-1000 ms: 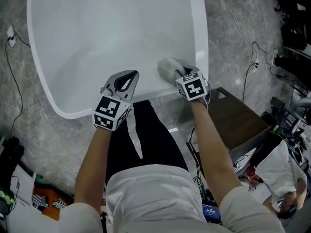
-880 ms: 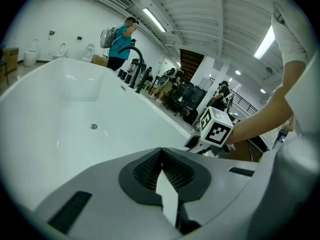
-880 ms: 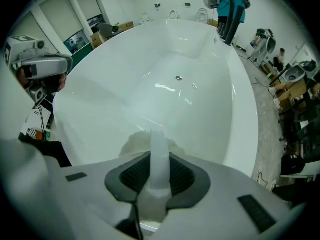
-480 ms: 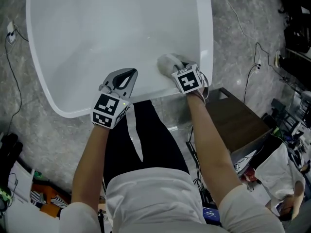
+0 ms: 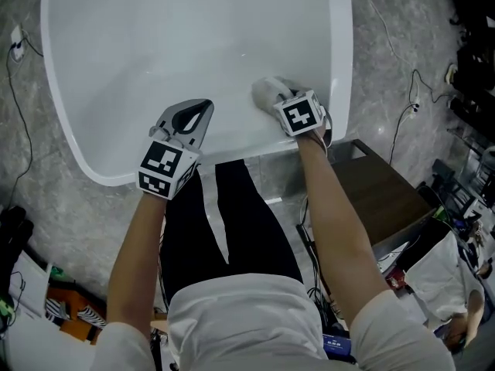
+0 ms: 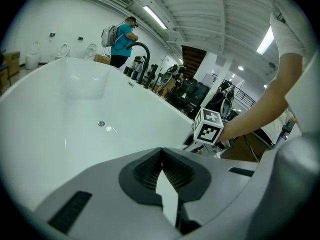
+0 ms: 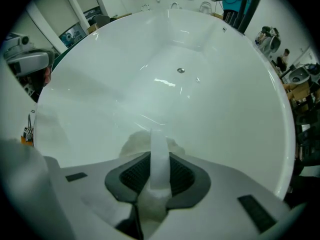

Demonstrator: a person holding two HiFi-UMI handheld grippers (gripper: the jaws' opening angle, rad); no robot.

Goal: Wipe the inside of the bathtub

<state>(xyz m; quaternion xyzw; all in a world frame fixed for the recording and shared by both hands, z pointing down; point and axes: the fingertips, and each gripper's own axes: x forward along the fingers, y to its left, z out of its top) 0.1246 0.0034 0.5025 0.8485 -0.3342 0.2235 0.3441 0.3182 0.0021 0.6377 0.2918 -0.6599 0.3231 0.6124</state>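
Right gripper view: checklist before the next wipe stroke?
1. Cloth gripped: ok. The right gripper is shut on it.
2. Cloth on the bathtub inner wall: ok. It appears to be pressed against the wall just below the rim.
3. Left gripper out of the way: ok. It is shut, empty, and off to the cloth's side.
4. Stroke path free: ok. Only the drain shows inside.
5. Cloth damp or soaped: cannot tell.
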